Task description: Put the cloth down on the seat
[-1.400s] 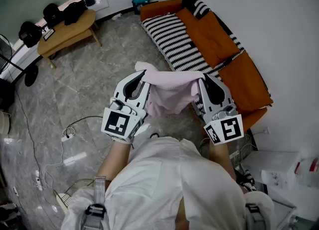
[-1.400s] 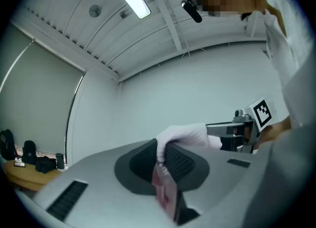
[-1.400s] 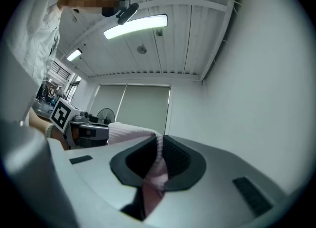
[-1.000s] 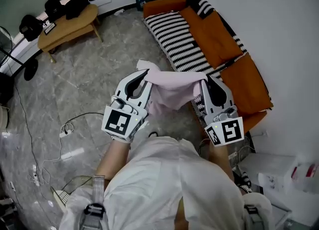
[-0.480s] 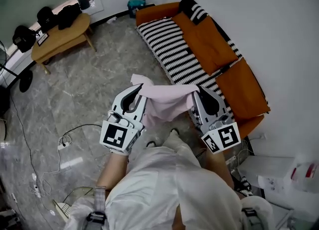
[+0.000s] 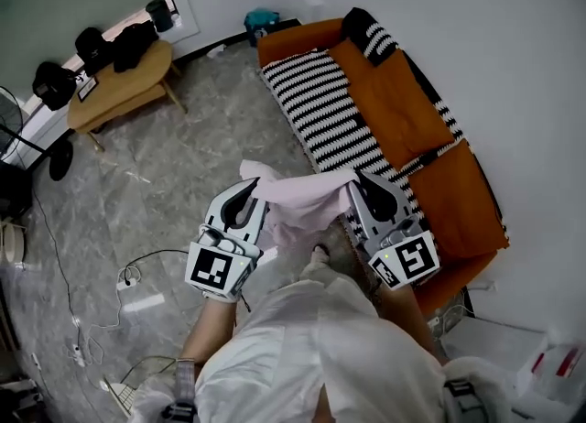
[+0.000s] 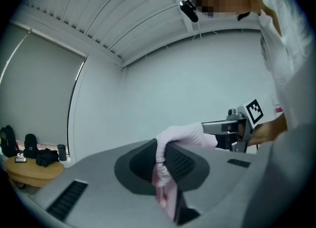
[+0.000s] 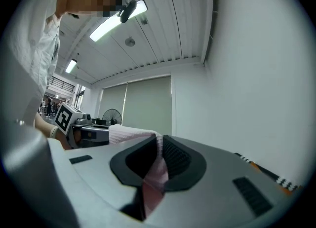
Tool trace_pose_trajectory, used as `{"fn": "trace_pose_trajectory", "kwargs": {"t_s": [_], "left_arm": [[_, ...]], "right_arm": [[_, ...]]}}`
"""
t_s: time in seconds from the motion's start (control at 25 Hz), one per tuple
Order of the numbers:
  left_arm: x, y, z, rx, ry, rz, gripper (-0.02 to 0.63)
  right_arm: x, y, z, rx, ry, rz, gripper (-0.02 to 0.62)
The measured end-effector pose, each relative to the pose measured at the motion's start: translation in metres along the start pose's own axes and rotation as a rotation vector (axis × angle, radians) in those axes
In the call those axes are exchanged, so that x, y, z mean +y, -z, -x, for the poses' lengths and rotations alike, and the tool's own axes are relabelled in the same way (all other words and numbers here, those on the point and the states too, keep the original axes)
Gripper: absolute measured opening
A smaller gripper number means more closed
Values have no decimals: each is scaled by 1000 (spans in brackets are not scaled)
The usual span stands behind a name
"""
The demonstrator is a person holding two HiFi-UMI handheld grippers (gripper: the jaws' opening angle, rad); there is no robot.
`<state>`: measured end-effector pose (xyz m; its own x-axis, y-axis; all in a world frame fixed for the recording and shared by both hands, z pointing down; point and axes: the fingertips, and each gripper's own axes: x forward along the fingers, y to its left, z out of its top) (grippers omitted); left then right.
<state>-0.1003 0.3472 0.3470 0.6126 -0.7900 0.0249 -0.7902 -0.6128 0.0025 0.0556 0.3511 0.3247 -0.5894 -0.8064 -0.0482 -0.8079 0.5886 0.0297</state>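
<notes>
In the head view, we have drawn nearer the sofa [image 6: 403, 92]. Its striped seat [image 6: 320, 92] now lies just beyond the right gripper [image 6: 360, 183], so laying down looks close, though not begun. The pink cloth [image 6: 302, 200] hangs stretched between that gripper and the left gripper [image 6: 249, 189], clear of the seat.

In the left gripper view, narrow jaws pinch one cloth edge.

In the right gripper view, narrow jaws pinch the other.

We count one cloth, two grippers, one sofa, one wooden table [image 6: 119, 73].

Person in a white garment [image 6: 311, 348]; grey left gripper [image 6: 253, 185] and right gripper [image 6: 359, 179], black-lined fingers [image 6: 238, 203], a black-and-white marker cube [image 6: 218, 270] behind each pair.
</notes>
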Motion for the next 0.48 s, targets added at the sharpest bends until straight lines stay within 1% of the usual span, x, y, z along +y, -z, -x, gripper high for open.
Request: {"fn": "trace_pose_trajectory", "kwargs": {"t_s": [0.12,0.24,0.28,0.4,0.48], "left_arm": [[7,-5,-34,6,-31,-8,44],[13,-15,-66,-38,-45,-19,44],[18,-15,-74,-40,-59,-19,44],[37,-14,-99,-32,-110,-16,44],[46,-14,-115,-34,-124,-8,44]], "right_arm": [[-34,0,-20,-1,-37,-1,48],[-61,-1,-37,-7,-66,18,48],[-68,-2,-42,-11,-74,26,48],[-91,-4,-62,-24,-81,35,48],[-104,1,-75,-24,-78,21,48]]}}
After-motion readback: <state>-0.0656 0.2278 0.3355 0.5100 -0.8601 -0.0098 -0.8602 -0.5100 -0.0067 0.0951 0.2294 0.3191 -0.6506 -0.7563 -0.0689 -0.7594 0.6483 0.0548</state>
